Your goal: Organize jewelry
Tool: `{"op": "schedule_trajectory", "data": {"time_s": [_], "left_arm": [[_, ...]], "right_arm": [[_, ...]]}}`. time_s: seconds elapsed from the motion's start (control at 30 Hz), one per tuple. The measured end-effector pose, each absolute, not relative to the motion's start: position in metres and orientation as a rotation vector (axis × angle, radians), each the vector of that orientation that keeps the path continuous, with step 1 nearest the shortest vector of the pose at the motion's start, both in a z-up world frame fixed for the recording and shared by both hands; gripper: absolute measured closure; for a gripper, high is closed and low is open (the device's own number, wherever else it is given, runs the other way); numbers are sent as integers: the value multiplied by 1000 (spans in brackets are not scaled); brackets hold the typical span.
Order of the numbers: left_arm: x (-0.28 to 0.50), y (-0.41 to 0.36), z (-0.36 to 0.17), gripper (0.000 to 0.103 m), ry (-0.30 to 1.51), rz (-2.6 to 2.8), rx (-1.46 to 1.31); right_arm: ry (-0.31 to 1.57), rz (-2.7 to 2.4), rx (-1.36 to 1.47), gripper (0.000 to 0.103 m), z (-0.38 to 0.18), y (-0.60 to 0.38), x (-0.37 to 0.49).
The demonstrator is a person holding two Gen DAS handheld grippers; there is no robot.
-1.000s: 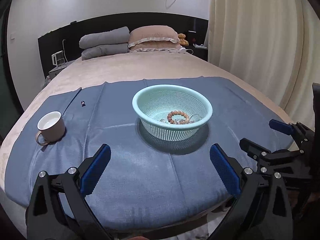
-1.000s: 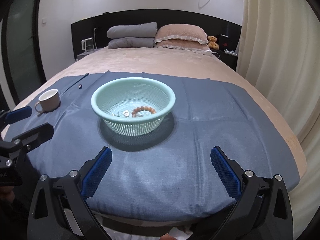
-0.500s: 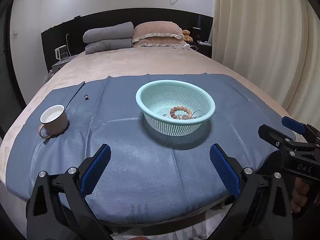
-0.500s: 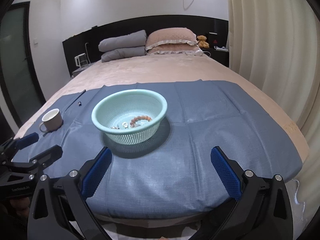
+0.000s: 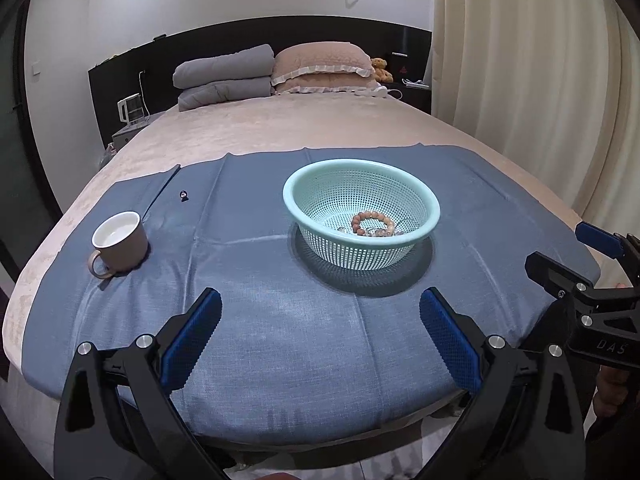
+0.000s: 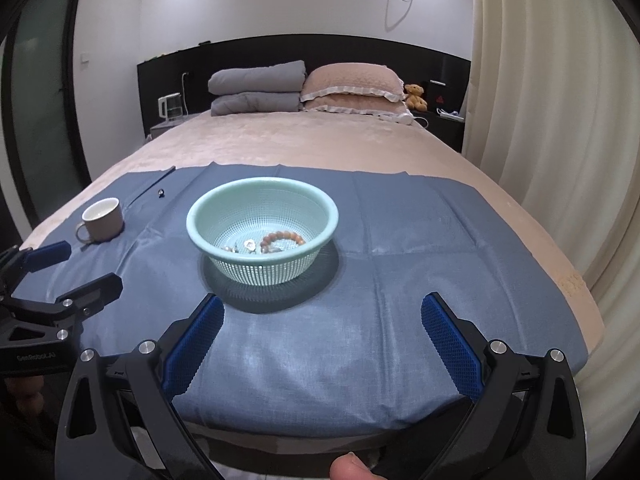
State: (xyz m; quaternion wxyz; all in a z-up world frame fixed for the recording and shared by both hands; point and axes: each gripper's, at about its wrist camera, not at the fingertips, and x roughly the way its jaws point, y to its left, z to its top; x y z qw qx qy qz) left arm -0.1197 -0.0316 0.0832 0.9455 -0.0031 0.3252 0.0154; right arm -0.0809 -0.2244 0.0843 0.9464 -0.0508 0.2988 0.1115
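Note:
A mint-green mesh basket (image 5: 362,176) (image 6: 240,200) stands on a blue cloth (image 5: 280,320) (image 6: 400,280) at the foot of a bed. Inside lie a brown bead bracelet (image 5: 372,222) (image 6: 282,239) and small silvery pieces (image 6: 244,245). A small dark ring (image 5: 183,195) (image 6: 160,191) lies on the cloth at the far left. My left gripper (image 5: 320,334) (image 6: 70,270) is open and empty near the cloth's front edge. My right gripper (image 6: 322,338) (image 5: 576,252) is open and empty too, to the right of the left one.
A beige cup (image 5: 119,242) (image 6: 102,220) stands on the cloth's left side. Grey folded bedding (image 5: 224,78) and pink pillows (image 5: 324,66) sit at the headboard. Curtains (image 5: 540,100) hang along the right. A kettle (image 6: 170,108) stands beside the bed at the left.
Both grippers have drawn back from the basket toward the foot of the bed, so the bed looks farther. Both stay open and empty.

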Motion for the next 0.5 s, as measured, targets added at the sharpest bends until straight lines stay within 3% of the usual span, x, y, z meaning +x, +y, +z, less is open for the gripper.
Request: {"op": "schedule_trajectory", "data": {"time_s": [0.5], "left_arm": [[-127, -41, 87, 6, 632, 36, 39]], "right_arm": [[625, 222, -117, 8, 80, -222, -80]]}}
